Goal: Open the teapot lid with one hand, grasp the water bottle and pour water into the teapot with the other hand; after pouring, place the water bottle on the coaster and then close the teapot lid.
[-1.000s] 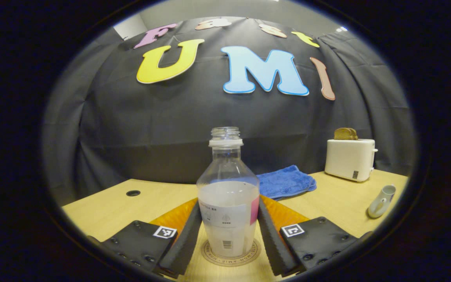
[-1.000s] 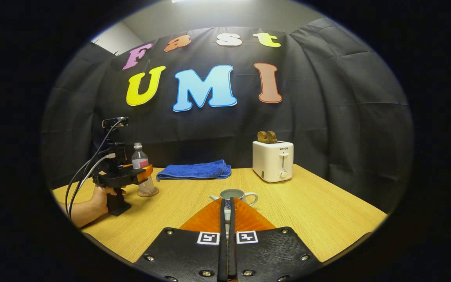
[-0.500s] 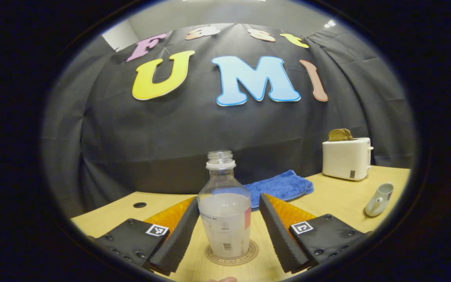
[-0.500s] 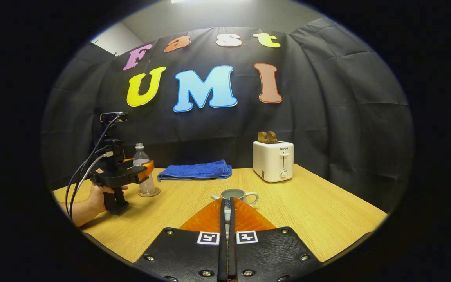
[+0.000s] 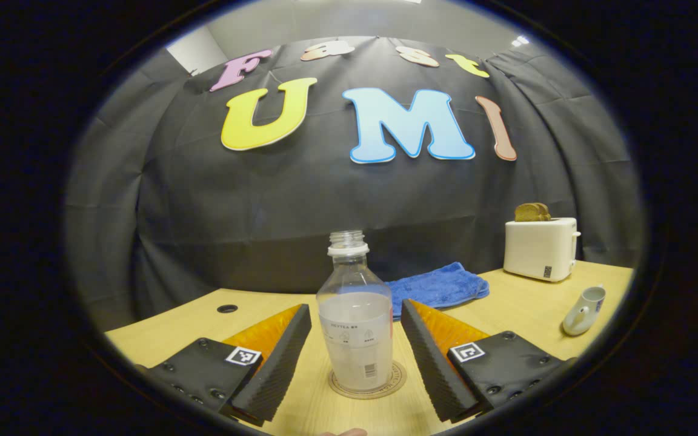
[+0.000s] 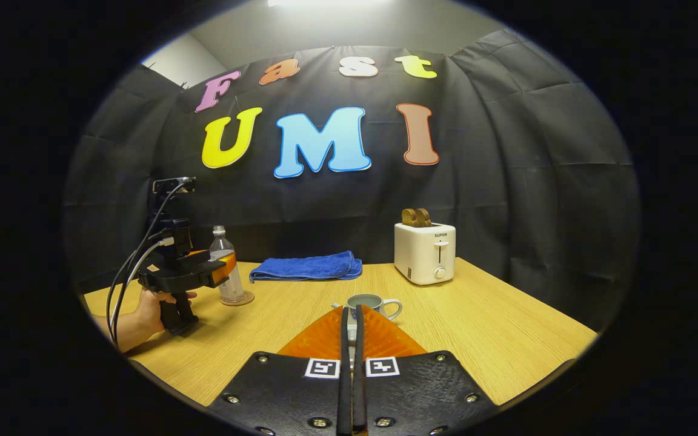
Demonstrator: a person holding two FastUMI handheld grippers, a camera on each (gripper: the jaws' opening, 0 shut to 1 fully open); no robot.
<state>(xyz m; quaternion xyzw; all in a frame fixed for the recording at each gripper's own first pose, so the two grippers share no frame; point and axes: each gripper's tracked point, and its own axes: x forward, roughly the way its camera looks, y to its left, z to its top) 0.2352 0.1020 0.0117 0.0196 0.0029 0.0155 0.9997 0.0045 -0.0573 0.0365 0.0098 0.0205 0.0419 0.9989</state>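
Standing upright on its coaster (image 5: 366,381), the water bottle (image 5: 355,330) is now free: a second ago the left claw (image 5: 355,354) had both fingers pressed to the bottle's sides, then they parted, and now they sit wide of it with bare bench (image 5: 300,418) showing on either side and the whole claw drawn back a little. In the right gripper view the same claw (image 6: 219,269) is seen off to the side, gripped by a hand (image 6: 146,312), with its tips just short of the bottle (image 6: 226,274). That reads as the pouring and the set-down being finished, so what remains is the lid. The right claw (image 6: 352,330) is clenched with its fingers together, much as it was in the earlier frames, and a small pale piece shows between its tips; this is likely the teapot lid, though too little of it is visible to be sure. The teapot (image 6: 372,304) sits on the bench just ahead of those tips with its mouth open, so the lid is not yet back on. As for writing, the white toaster (image 6: 425,252) carries the brand SUPOR on its front; the coaster has lettering round its rim and the bottle a printed label with a barcode, both too small to read reliably. A blue towel (image 6: 305,266) lies folded at the back.
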